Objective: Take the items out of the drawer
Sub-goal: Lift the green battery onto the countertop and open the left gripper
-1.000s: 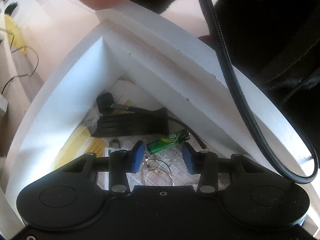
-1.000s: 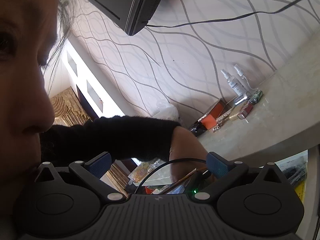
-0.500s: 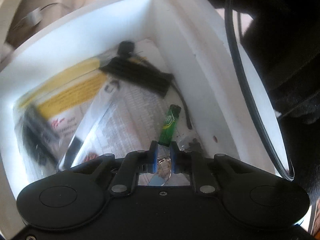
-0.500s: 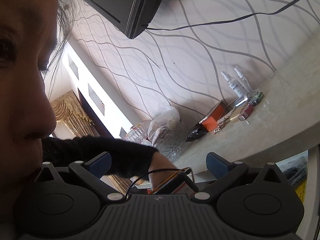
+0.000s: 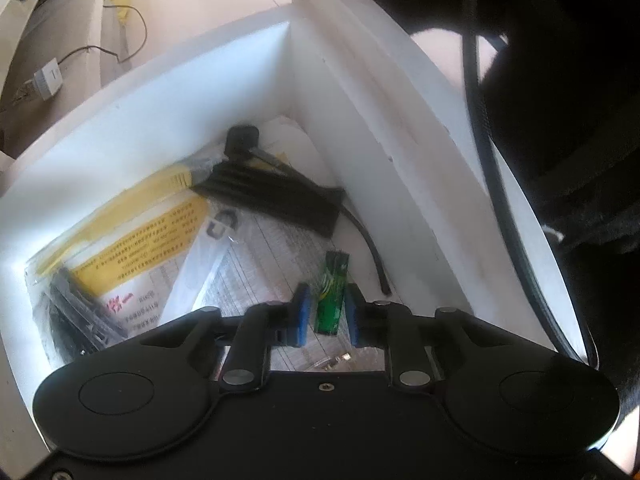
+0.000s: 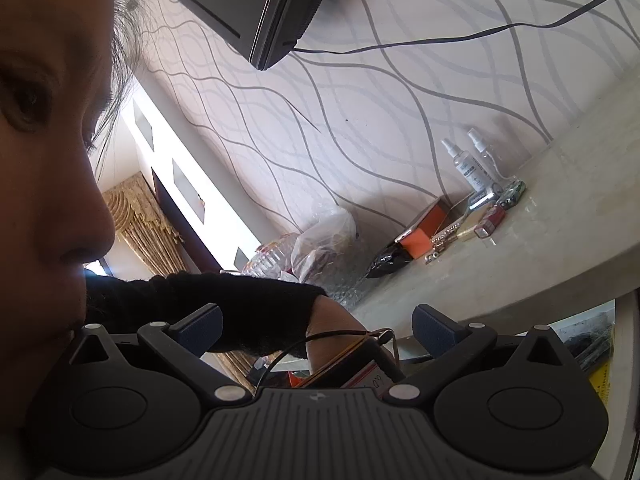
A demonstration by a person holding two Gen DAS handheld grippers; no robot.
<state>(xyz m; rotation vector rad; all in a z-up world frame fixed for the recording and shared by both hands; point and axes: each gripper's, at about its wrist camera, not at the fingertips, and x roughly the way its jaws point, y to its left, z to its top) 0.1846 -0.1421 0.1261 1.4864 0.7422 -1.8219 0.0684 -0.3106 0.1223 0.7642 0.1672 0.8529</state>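
In the left wrist view I look down into a white drawer (image 5: pixel 192 100). My left gripper (image 5: pixel 326 312) is low over the drawer floor near the right wall. Its blue pads are drawn close on either side of a green lighter (image 5: pixel 333 292), which points away from me. Printed papers in clear plastic (image 5: pixel 256 264) lie under it. My right gripper (image 6: pixel 318 324) is held up facing the room, open wide, with nothing between its fingers. Beyond it are a black sleeve (image 6: pixel 240 308) and a hand.
A bundled black cable (image 5: pixel 272 196) lies at the drawer's back and a yellow leaflet (image 5: pixel 144 240) at its left. Black strips in a bag (image 5: pixel 76 320) fill the near left corner. On the stone counter (image 6: pixel 560 264) stand spray bottles (image 6: pixel 468 164) and small clutter.
My left gripper narrowed from wide open and moved forward over the lighter, which now sits between the pads. The right gripper stayed still and open while the sleeve shifted behind it.
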